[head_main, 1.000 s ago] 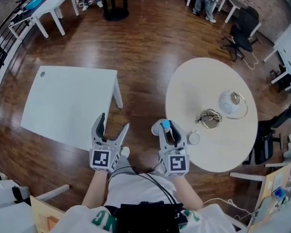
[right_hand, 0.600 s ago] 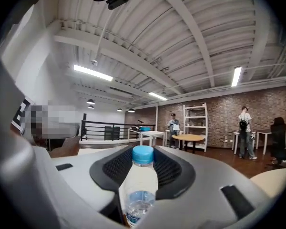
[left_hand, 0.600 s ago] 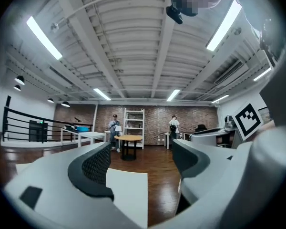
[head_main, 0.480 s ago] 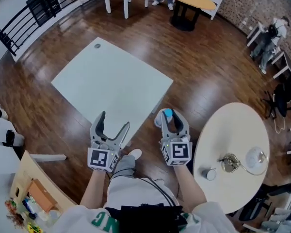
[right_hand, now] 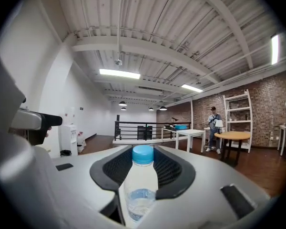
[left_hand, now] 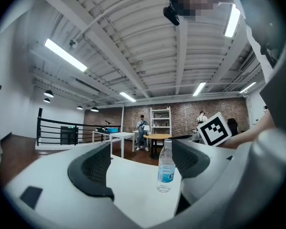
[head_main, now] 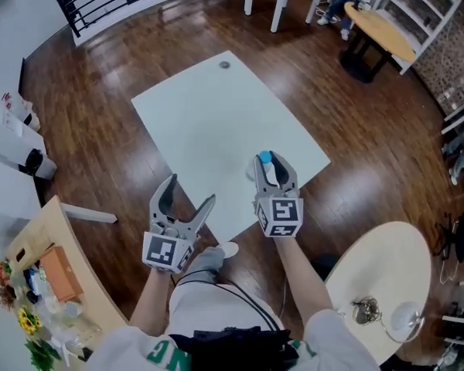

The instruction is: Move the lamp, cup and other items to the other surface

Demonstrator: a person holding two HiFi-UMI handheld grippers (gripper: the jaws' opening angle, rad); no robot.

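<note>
The right claw point(head_main: 269, 176) grips a water bottle point(right_hand: 141, 187) upright, blue cap point(right_hand: 143, 155) up, label point(left_hand: 165, 175) print unreadable; the left claw point(head_main: 189, 192) gapes wide.

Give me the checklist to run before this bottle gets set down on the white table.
1. Bottle clamped in right hand-held gripper: ok.
2. Bottle upright, cap on: ok.
3. Right hand-held gripper above white table: ok, close to its near edge.
4. Landing spot bare: ok.
5. Left hand-held gripper open, empty and off to the side: ok.
6. Round table emptied: not ok, the lamp is on it.
</note>
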